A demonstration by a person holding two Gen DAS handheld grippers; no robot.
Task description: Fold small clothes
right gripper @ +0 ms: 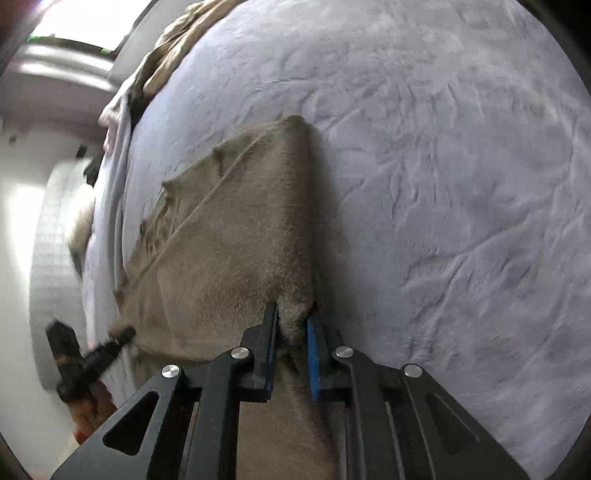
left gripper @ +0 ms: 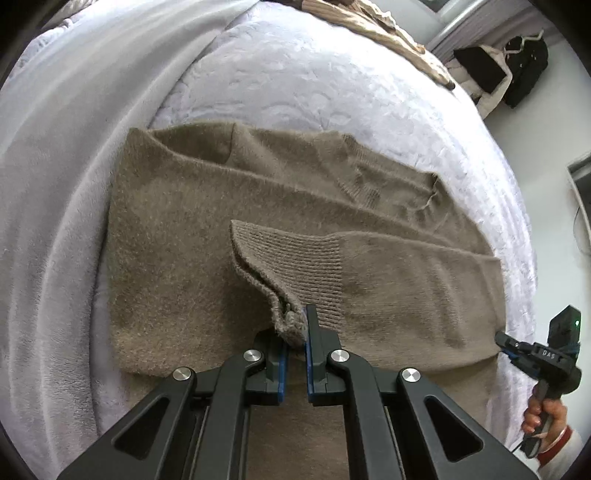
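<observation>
A fuzzy taupe-brown knitted sweater [left gripper: 207, 236] is found spread on a pale lavender plush bed cover [left gripper: 295, 74], its body lying flat and one sleeve drawn across the front. The ribbed cuff of that sleeve [left gripper: 291, 254] is pinched at its rim in the left claw [left gripper: 295, 334], whose blue-lined jaws are closed on a bunched knot of knit. The sleeve's long axis is seen to run from the claw away to the right, toward the sweater's right edge.

At that edge, the right claw [right gripper: 291, 325] is closed on a fold of the same garment; in the left wrist view it is visible at the far right [left gripper: 504, 341], well apart from the left claw. From the right wrist view, the sweater stretches forward and to the left of the claw, with bare bed cover to its right.

The next fold is judged to turn on the left claw, it being nearer the garment's middle; the cuff would be carried along the sleeve's axis.

A heap of tan ribbed cloth [left gripper: 369, 26] is noted at the bed's far edge.
</observation>
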